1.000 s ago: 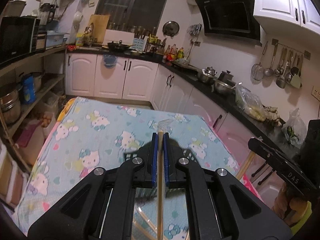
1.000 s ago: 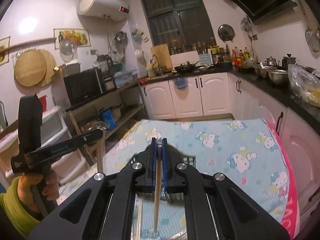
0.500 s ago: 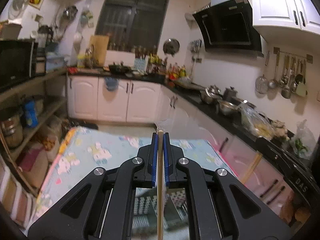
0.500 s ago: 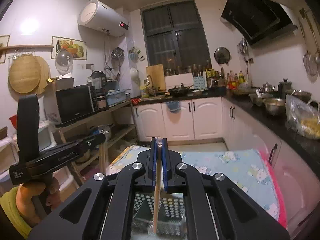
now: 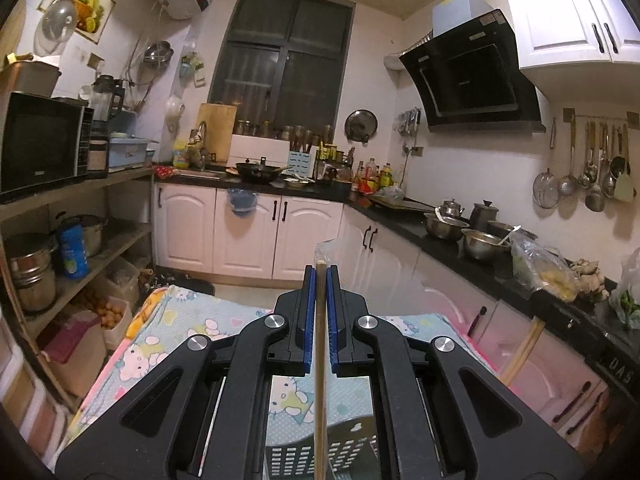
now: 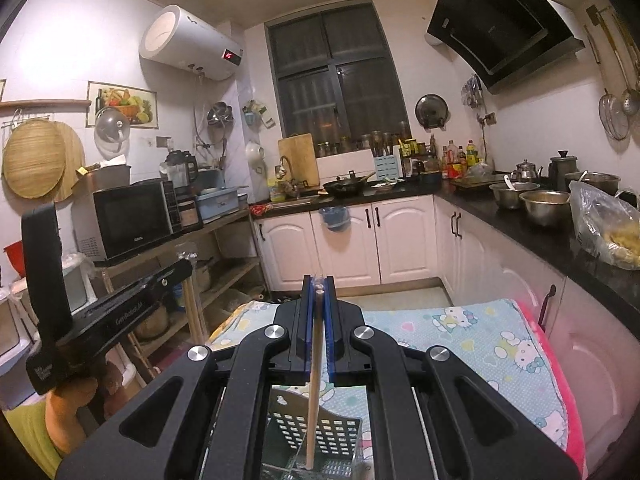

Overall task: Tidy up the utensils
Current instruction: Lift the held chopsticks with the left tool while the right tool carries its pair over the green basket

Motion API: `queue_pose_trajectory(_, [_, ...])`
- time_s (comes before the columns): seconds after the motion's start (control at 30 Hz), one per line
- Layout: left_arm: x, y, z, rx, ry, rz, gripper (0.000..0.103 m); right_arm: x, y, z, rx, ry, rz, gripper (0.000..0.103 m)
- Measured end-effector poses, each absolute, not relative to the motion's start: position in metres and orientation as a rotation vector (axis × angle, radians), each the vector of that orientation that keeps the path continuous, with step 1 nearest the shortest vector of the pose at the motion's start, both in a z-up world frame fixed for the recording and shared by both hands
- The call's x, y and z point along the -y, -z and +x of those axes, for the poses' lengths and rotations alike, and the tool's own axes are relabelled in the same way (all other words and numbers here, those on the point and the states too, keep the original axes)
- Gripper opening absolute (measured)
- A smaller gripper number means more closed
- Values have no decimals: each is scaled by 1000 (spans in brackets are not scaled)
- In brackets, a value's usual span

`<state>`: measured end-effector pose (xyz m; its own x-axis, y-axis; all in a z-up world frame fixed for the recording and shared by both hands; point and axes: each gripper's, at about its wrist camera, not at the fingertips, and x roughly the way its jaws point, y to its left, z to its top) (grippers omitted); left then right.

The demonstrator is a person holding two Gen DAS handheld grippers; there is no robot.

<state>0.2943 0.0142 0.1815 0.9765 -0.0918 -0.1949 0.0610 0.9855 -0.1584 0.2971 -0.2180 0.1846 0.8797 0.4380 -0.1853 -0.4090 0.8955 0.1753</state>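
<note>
Now my left gripper is pinched tight on a chopstick, which runs up between the blue pads and hangs below them over a perforated basket on the Hello Kitty cloth. Seen from my right side, this gripper's black body carries white lettering, too blurred for me to read surely; my hand grips its handle. My right gripper is likewise clamped shut on a second chopstick, its lower end down inside the basket beneath the fingers. Far right from my left gripper, a black edge shows "DAS". Ahead, above both grippers, the water heater shows a red display, digits unclear.
</note>
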Motion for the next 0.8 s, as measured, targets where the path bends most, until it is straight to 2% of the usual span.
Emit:
queue_pose_trajectory(0.27, [-16, -160, 300, -198, 75, -161, 1, 218, -167, 311, -234, -424, 147, 5])
queue_pose_trajectory(0.8, [-18, -108, 307, -298, 93, -171, 1, 206, -120, 330, -270, -414, 123, 5])
